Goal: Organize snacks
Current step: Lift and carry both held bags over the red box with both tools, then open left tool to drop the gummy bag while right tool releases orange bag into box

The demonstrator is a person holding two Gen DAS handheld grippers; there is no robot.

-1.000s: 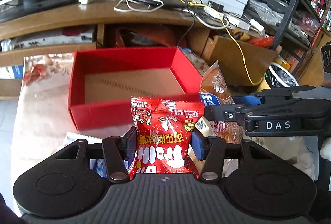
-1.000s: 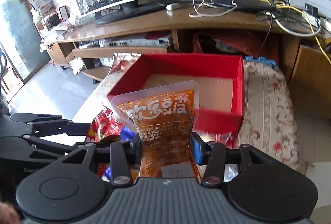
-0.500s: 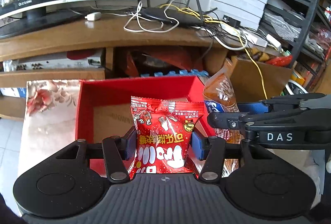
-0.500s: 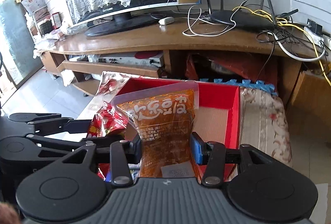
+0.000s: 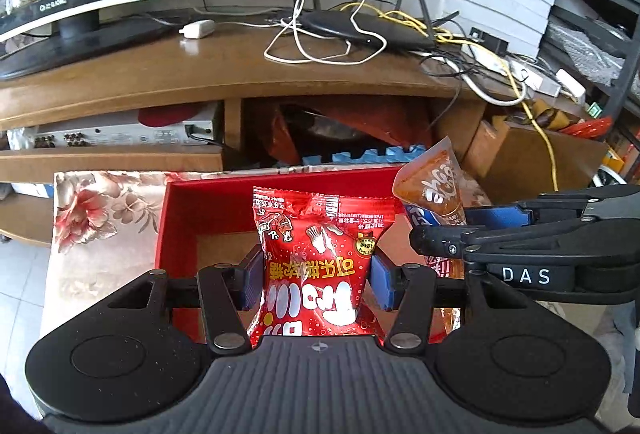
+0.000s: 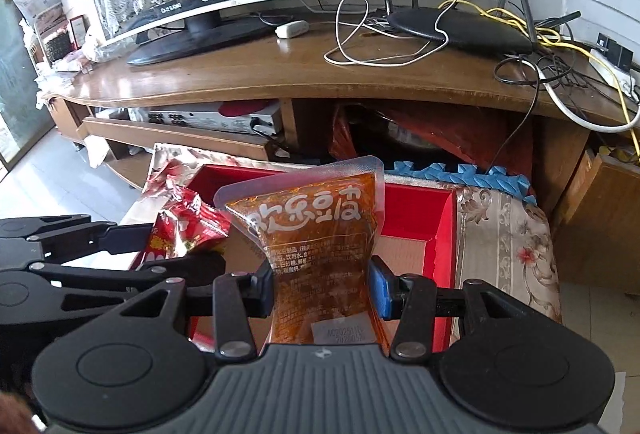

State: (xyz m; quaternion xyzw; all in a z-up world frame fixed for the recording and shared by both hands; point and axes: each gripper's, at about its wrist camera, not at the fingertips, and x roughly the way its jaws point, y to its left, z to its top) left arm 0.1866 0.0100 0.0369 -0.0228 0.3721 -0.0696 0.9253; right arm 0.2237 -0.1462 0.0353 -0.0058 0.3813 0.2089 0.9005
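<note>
**Two packets over the red box**

My left gripper (image 5: 316,282) is clamped on the red candy packet (image 5: 320,266), blue pads pinching it at the waist so it stands upright between them, long axis running away from me. My right gripper (image 6: 322,284) is squeezed tight on the orange bean-snack pouch (image 6: 316,234), held the same way, upright and pinched in at the middle.

What matters now is the red box (image 5: 180,218). It lies straight ahead of and below both pairs of fingers, open side up on the flowered cloth (image 5: 100,209), its cardboard floor showing bare where I can see it. In the left wrist view the candy packet hangs above the box's middle; in the right wrist view the pouch hangs above the same opening, with the right-hand wall (image 6: 444,234) just beyond it. The two grippers sit side by side, close together, neither clearly nearer. I judge each packet needs only a lowering and a release, one after the other so they don't collide.
</note>
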